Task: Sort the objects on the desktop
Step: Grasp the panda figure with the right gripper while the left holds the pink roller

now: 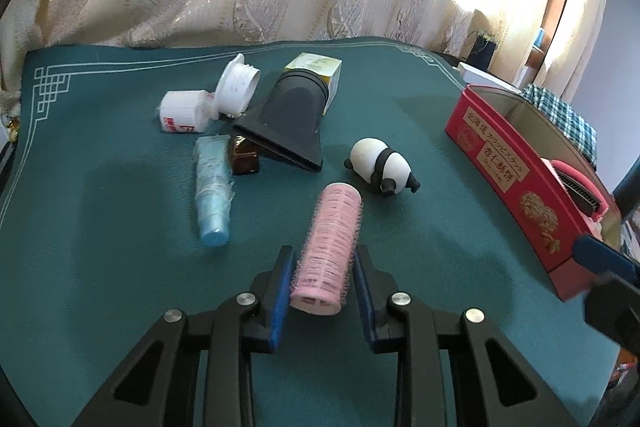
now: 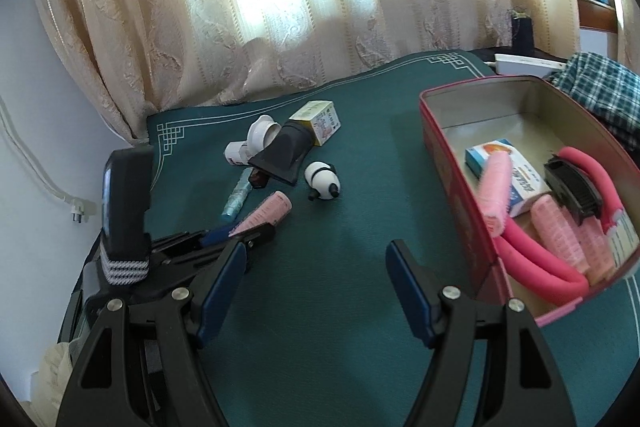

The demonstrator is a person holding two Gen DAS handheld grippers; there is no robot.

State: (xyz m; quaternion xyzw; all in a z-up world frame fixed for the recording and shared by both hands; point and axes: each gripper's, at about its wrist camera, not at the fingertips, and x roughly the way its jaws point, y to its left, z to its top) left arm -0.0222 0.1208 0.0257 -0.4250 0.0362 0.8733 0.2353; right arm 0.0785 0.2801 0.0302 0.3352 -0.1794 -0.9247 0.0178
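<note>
A pink hair roller lies lengthwise on the green mat between the blue pads of my left gripper, which is shut on it. From the right wrist view the same roller sticks out of the left gripper. My right gripper stands open over bare mat, nothing between its fingers. To its right is the red tin holding more pink rollers, a blue-white box, a pink foam rod and a black comb. A panda toy lies just beyond the held roller.
Farther back on the mat lie a black dryer nozzle, a blue tube, a brown bottle, a white capped bottle, a white ring and a yellow box. Curtains hang behind; plaid cloth lies past the tin.
</note>
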